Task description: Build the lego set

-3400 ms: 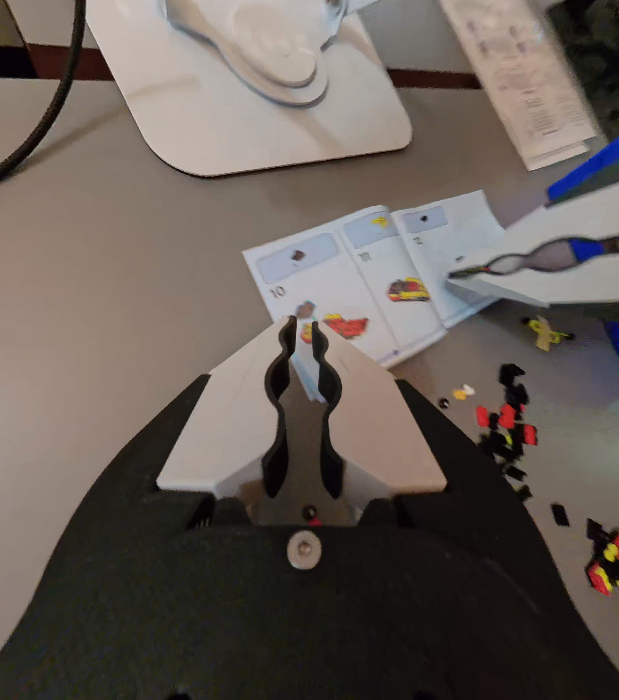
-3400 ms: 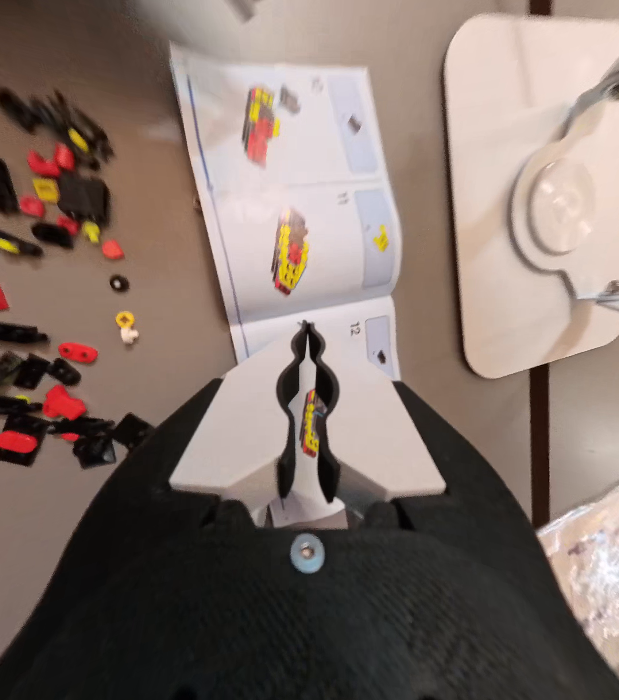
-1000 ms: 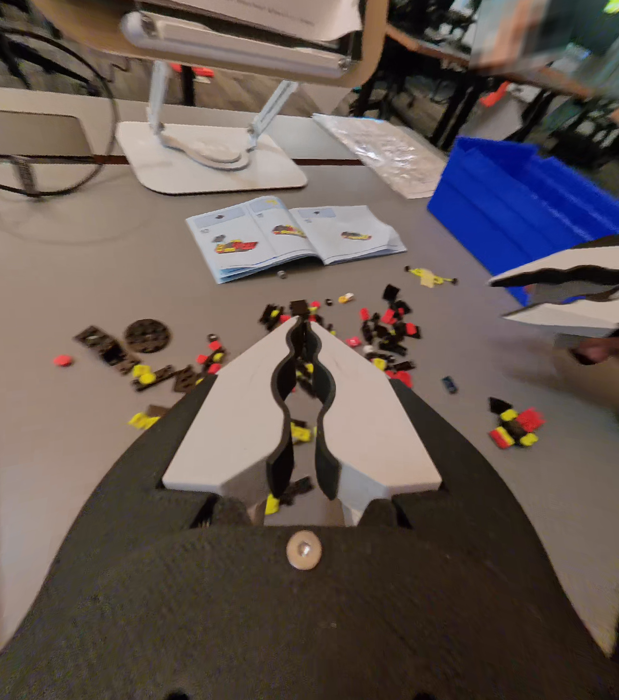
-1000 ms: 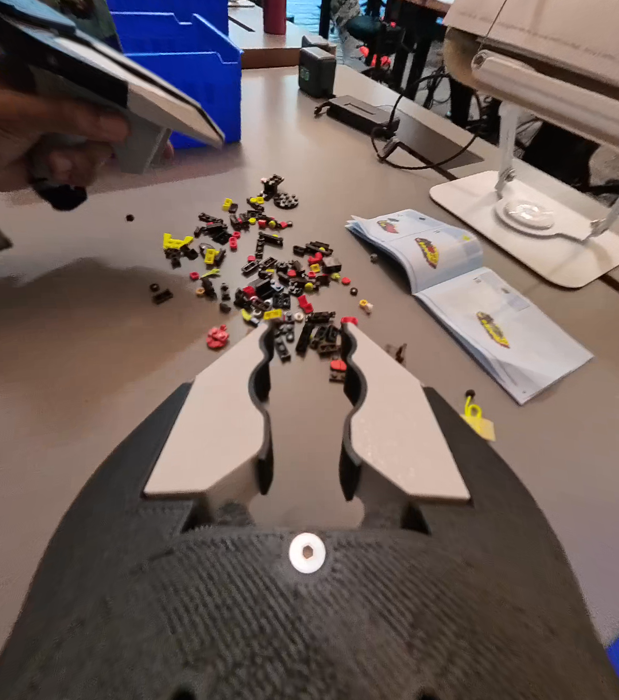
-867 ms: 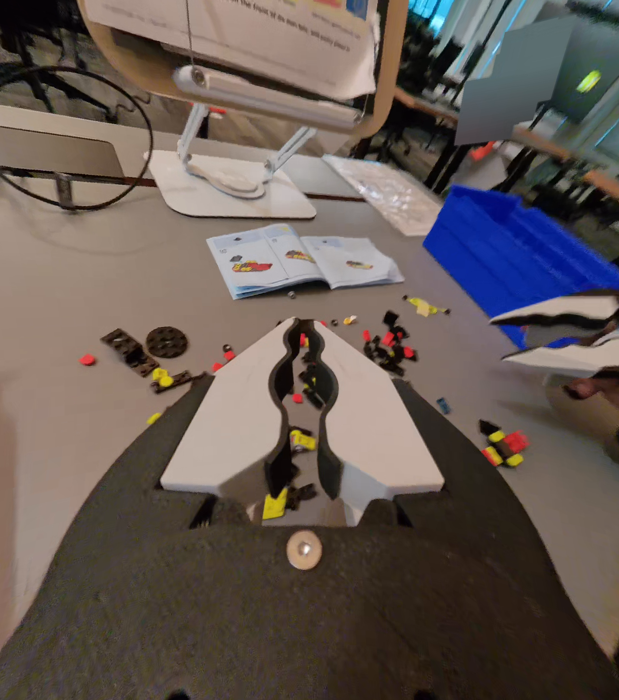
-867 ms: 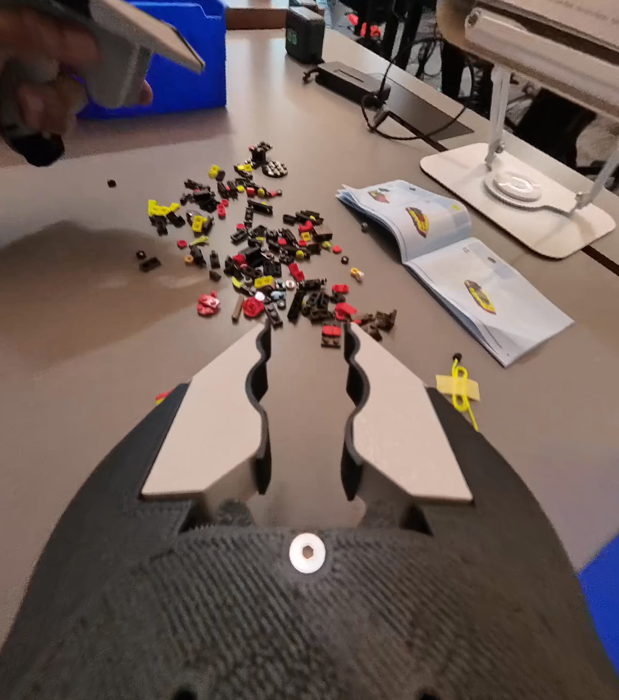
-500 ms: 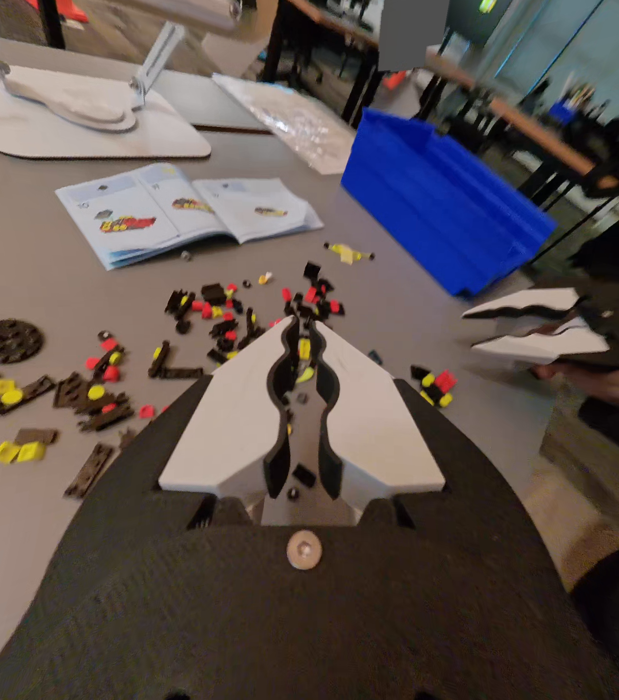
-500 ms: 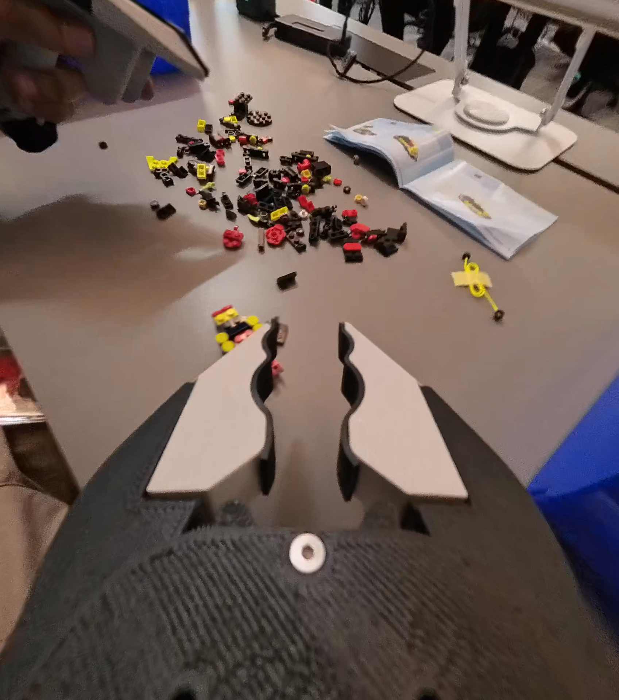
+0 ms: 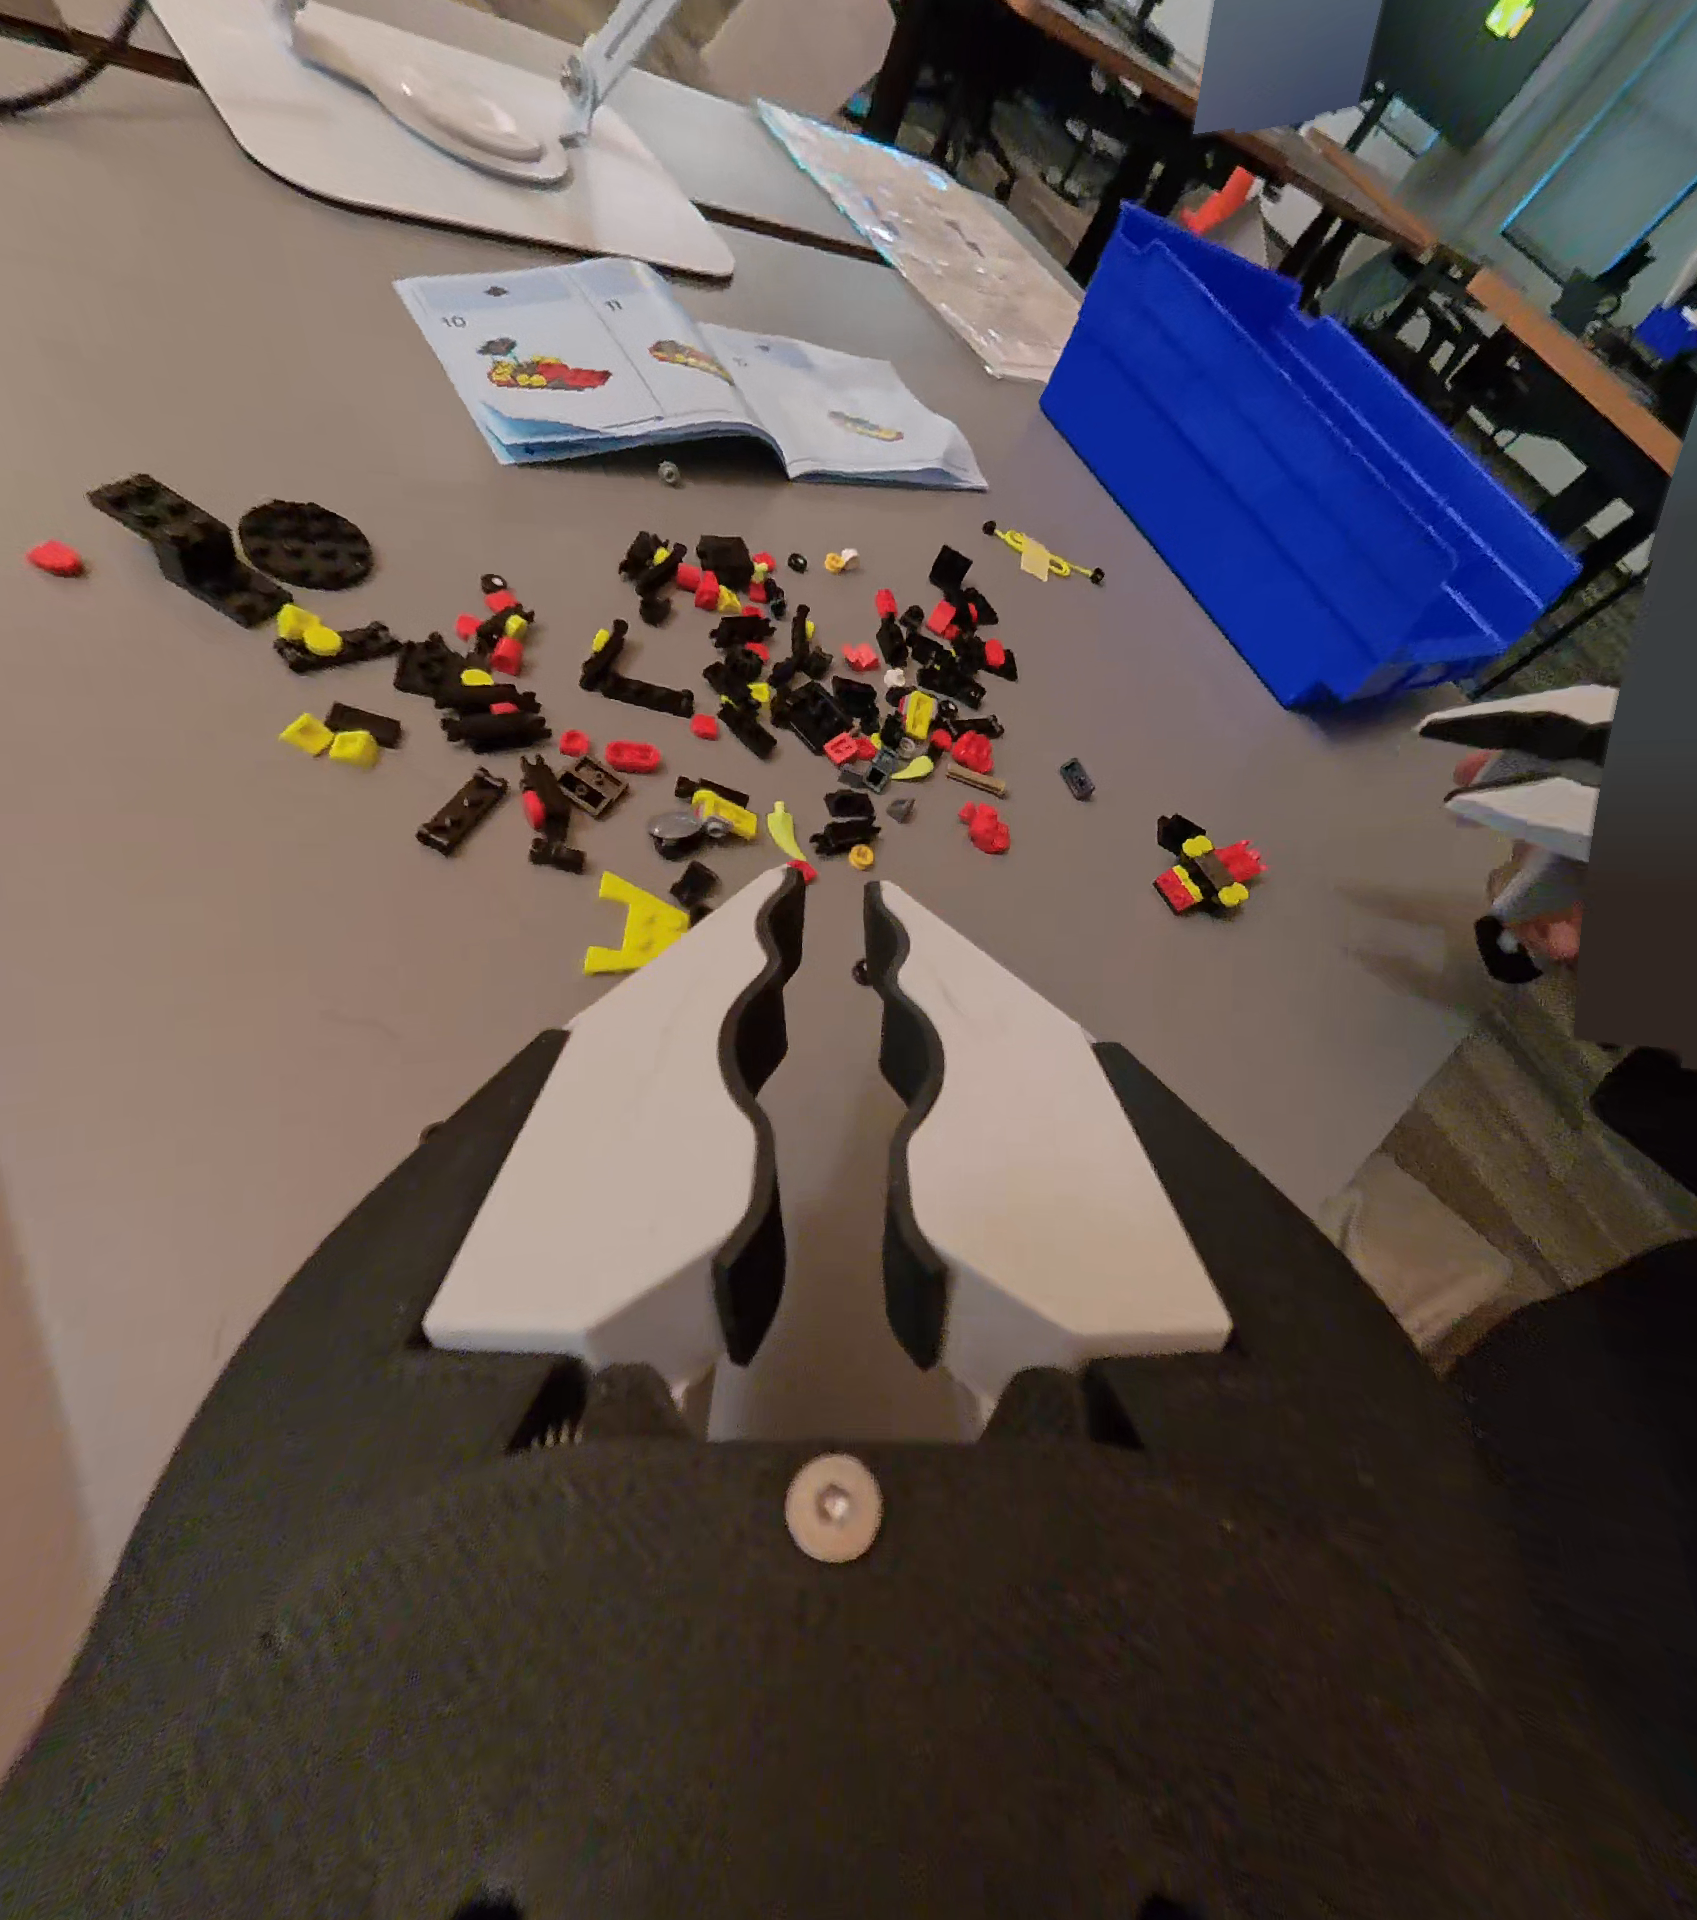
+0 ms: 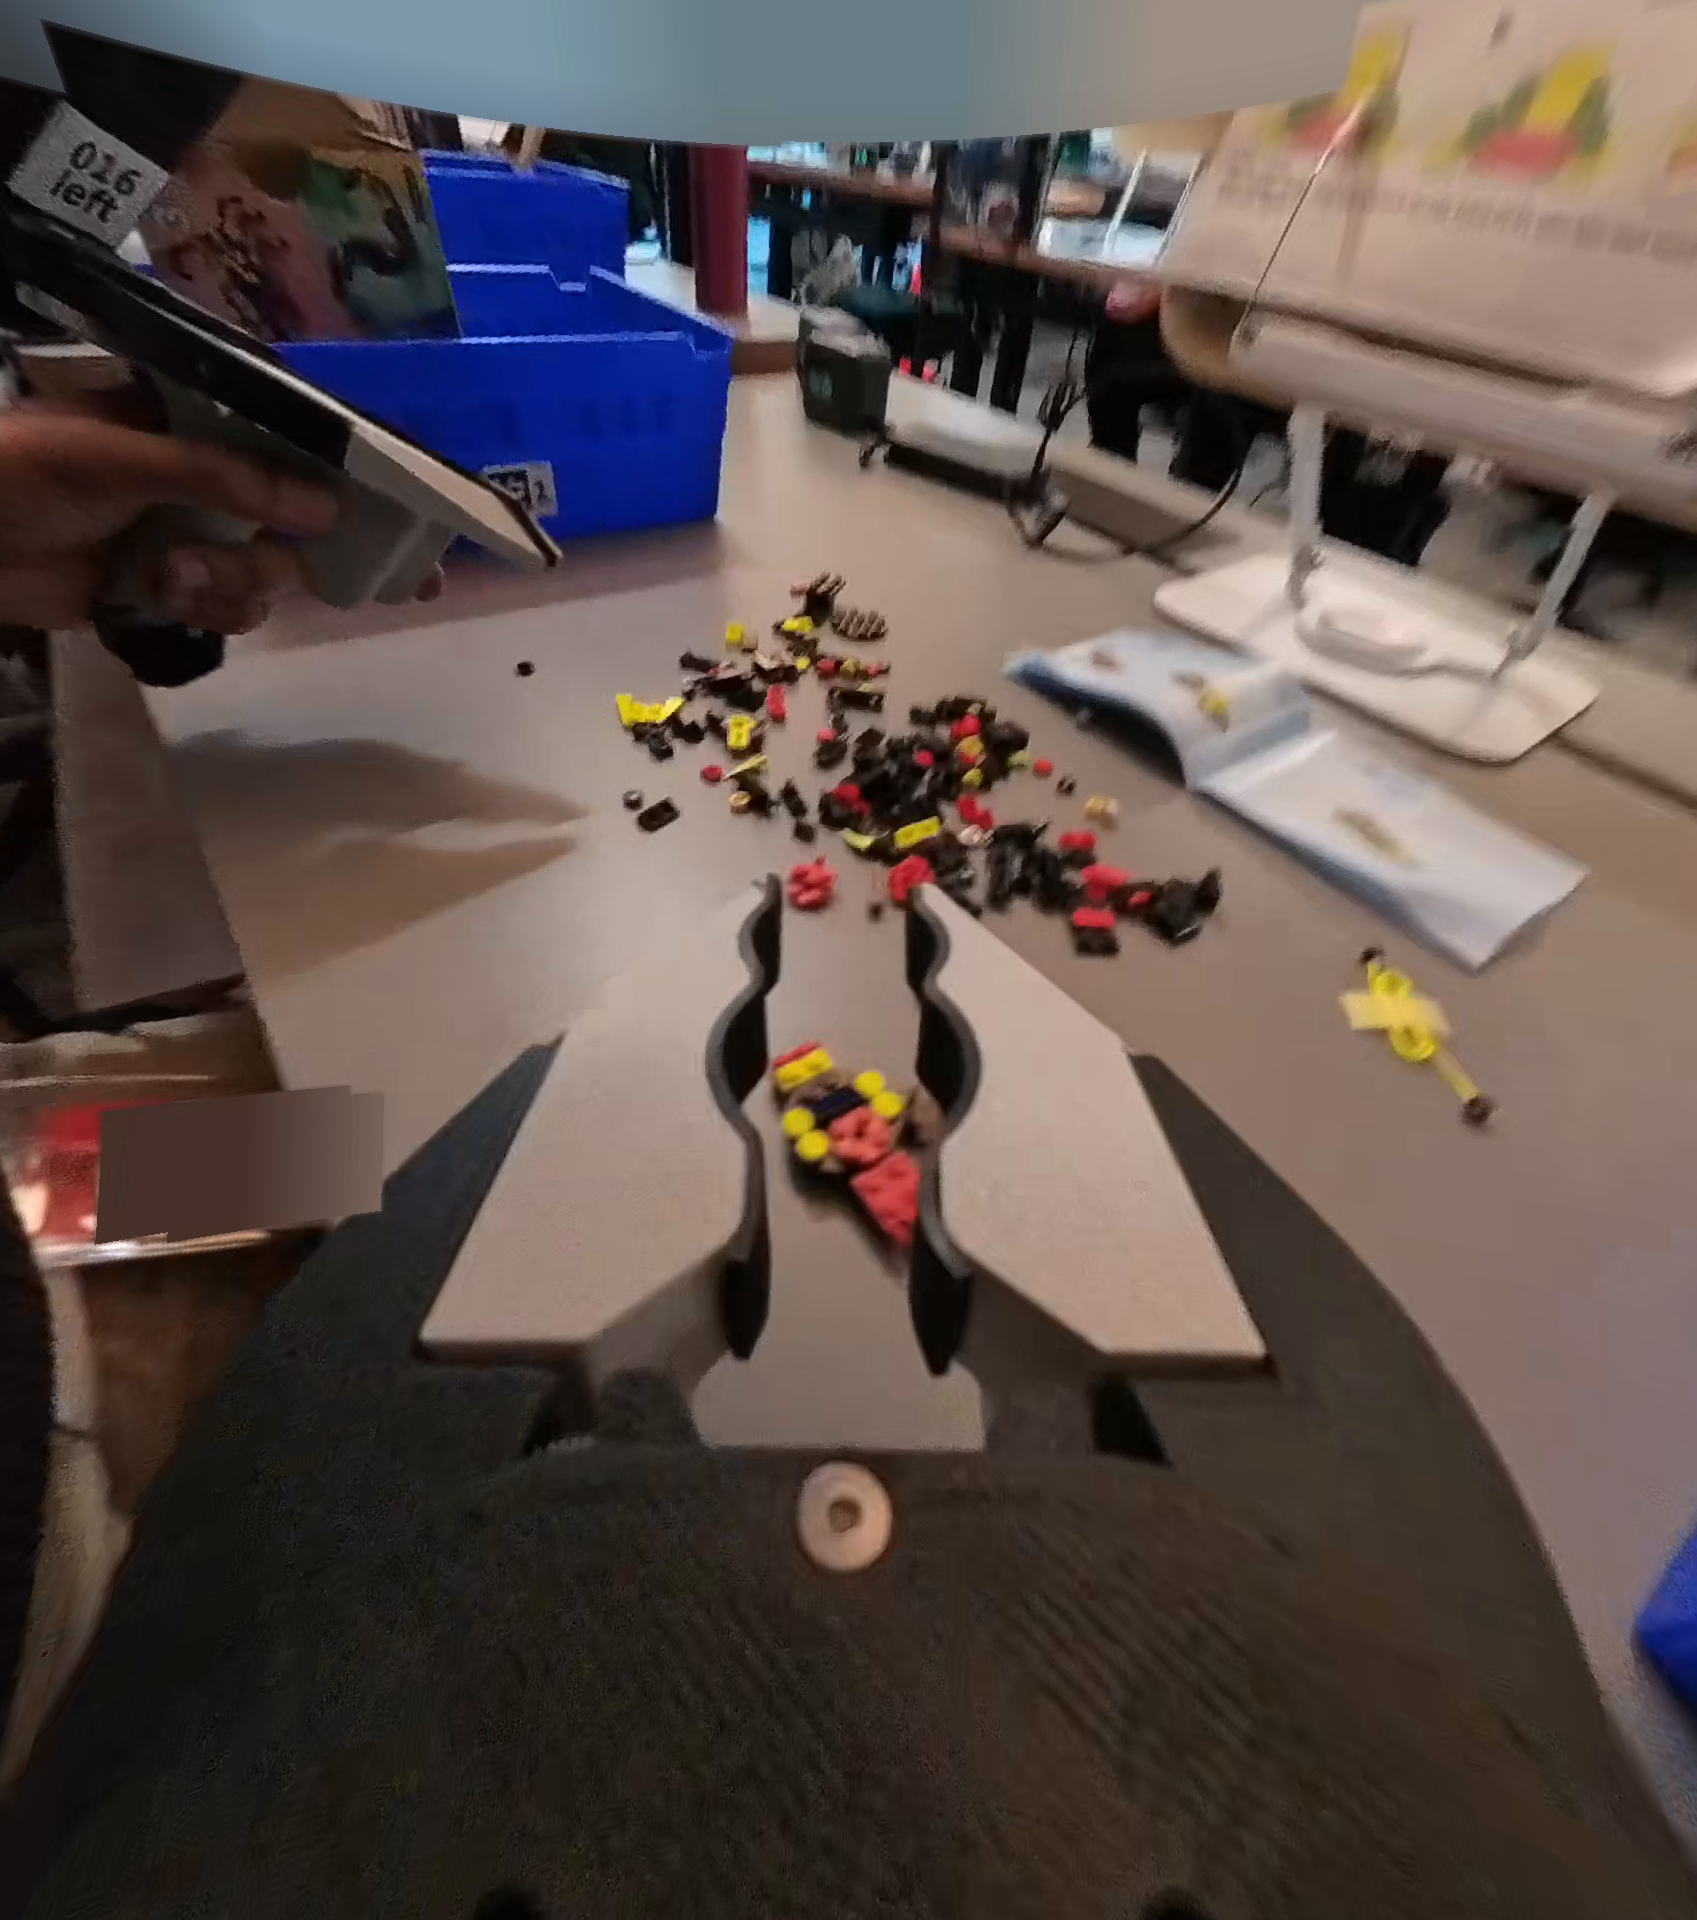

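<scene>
Loose black, red and yellow lego pieces (image 9: 771, 686) lie spread over the grey table (image 9: 200, 935); they also show in the right wrist view (image 10: 927, 790). A small partial build (image 9: 1208, 878) of red, yellow and black bricks lies apart near the table's front edge. My right gripper (image 10: 844, 899) is open and low over that build (image 10: 849, 1132), which lies on the table between its fingers. My left gripper (image 9: 836, 891) is slightly open and empty, just short of the pile, next to a flat yellow piece (image 9: 636, 925).
An open instruction booklet (image 9: 678, 374) lies behind the pile. A white stand base (image 9: 439, 135) and a plastic bag (image 9: 937, 229) lie farther back. A blue bin (image 9: 1291, 468) stands at the right. A yellow tagged piece (image 10: 1405, 1023) lies alone. About 20 cm separates my left fingertips from my right. To the flat yellow piece (image 9: 636, 925): left tips about 8 cm, right tips about 25 cm.
Both grippers have drawn back toward the table's front edge. The right gripper has shifted so the partial build now lies between its fingers. The left jaws have parted a little.
</scene>
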### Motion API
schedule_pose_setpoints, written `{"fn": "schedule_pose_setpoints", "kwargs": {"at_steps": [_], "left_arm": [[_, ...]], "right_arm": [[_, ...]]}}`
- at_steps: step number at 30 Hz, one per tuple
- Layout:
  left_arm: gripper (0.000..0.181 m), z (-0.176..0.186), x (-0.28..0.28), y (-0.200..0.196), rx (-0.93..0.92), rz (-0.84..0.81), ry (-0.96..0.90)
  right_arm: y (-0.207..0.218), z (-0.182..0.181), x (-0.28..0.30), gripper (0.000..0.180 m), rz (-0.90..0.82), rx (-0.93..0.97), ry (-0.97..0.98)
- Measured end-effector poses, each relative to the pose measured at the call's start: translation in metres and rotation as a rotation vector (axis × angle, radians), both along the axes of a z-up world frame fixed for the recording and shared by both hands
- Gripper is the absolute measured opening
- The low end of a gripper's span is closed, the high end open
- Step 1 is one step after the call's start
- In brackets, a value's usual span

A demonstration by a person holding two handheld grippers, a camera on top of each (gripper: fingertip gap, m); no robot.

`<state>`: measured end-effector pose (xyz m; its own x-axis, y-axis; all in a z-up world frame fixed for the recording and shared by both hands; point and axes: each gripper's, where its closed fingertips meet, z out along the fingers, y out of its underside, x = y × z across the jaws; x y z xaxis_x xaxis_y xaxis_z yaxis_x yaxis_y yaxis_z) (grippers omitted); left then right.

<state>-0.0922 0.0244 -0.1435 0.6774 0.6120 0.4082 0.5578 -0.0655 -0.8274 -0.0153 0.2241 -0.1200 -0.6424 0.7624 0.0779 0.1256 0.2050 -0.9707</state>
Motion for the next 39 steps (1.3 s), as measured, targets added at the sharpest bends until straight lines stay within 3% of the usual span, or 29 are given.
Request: {"fn": "schedule_pose_setpoints", "kwargs": {"at_steps": [2, 5, 8, 14, 18, 21, 26, 35, 39], "left_arm": [[0.008, -0.001, -0.008, -0.002, 0.012, 0.007, 0.018], [0.008, -0.011, -0.022, 0.001, 0.001, 0.0, -0.003], [0.007, -0.015, -0.04, 0.005, -0.048, 0.003, -0.006], [0.002, 0.025, -0.08, 0.032, -0.05, -0.029, 0.205], [0.0, 0.021, -0.11, 0.047, -0.054, -0.073, 0.178], [0.0, 0.023, -0.126, 0.049, -0.015, -0.065, 0.159], [0.001, 0.021, -0.126, 0.053, -0.006, -0.079, 0.148], [0.004, 0.023, -0.11, 0.06, 0.007, -0.106, 0.143], [0.006, 0.012, -0.108, 0.064, -0.107, -0.122, 0.171]], "right_arm": [[0.006, 0.0, -0.012, 0.015, -0.004, 0.012, 0.061], [0.01, -0.014, -0.034, 0.022, 0.017, -0.03, -0.03], [0.006, -0.005, -0.054, 0.028, 0.062, -0.105, -0.072], [0.001, 0.026, -0.073, 0.03, 0.072, -0.167, -0.073], [0.006, 0.039, -0.094, 0.021, 0.029, -0.12, 0.04], [0.005, 0.032, -0.109, 0.024, 0.029, -0.175, -0.036], [0.002, 0.03, -0.112, 0.025, 0.037, -0.267, -0.103], [-0.009, 0.017, -0.099, 0.024, 0.033, -0.136, -0.094], [0.002, 0.034, -0.105, 0.006, -0.047, -0.155, -0.01]]}}
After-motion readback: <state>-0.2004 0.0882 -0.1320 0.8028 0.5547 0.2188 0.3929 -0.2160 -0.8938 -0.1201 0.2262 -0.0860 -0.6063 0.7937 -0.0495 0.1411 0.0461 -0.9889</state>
